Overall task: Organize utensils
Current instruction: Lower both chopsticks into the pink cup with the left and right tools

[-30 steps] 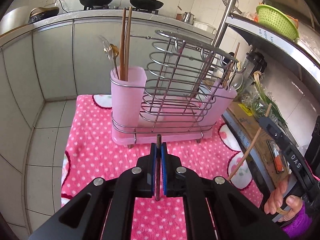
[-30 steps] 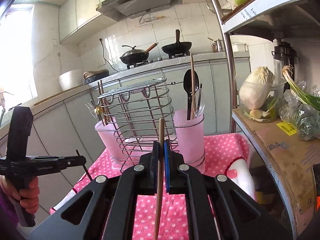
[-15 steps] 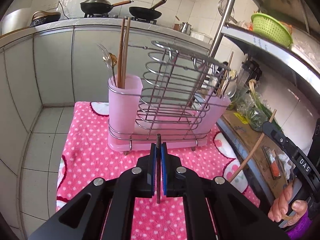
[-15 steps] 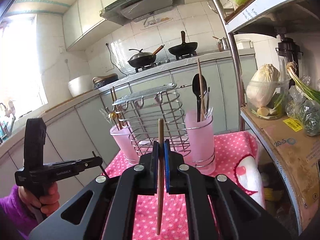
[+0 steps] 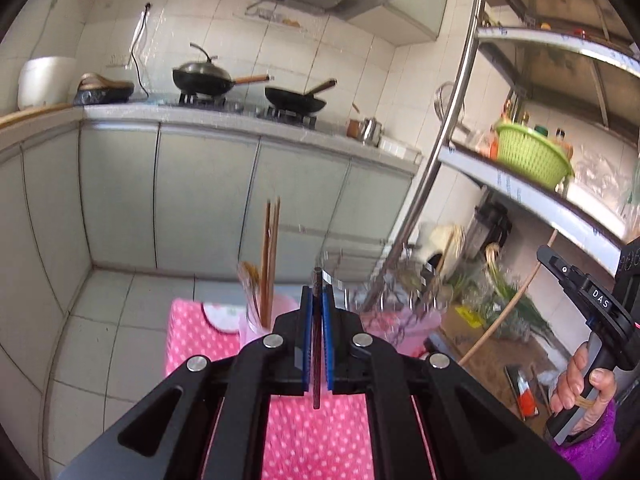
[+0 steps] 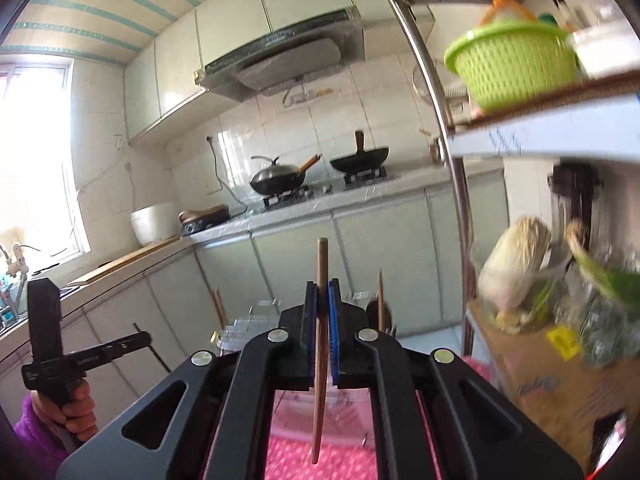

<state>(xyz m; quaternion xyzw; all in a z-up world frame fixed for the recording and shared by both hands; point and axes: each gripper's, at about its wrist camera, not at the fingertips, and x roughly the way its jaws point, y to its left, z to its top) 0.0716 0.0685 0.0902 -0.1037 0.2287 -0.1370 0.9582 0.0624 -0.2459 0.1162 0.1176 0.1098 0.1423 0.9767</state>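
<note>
Both grippers have risen since the earlier frames: the pink plastic utensil caddy with wire rack (image 5: 384, 312) sat mid-frame before and now sits low, half hidden behind the fingers in both wrist views.

Left gripper (image 5: 317, 304) is pressed together on a dark thin chopstick (image 5: 317, 360), held upright between the blue pads; its top pokes just above the fingertips, its lower end hangs over the pink polka-dot cloth (image 5: 312, 440). Right gripper (image 6: 322, 300) pinches a light brown wooden chopstick (image 6: 320, 360), near upright and slightly tilted, its top well above the fingers, its tip hanging below over the cloth.

In the left wrist view the caddy is blurred. Its left cup holds a pair of brown wooden chopsticks (image 5: 269, 260) and a spoon. To the right, a hand in a purple sleeve (image 5: 580, 392) grips the other gripper's handle.

Far back, two black woks (image 5: 296, 98) sit on the stove. A green plastic colander (image 6: 512, 64) is on the metal shelf, right side; a cabbage (image 6: 512, 264) sits on the shelf below.
</note>
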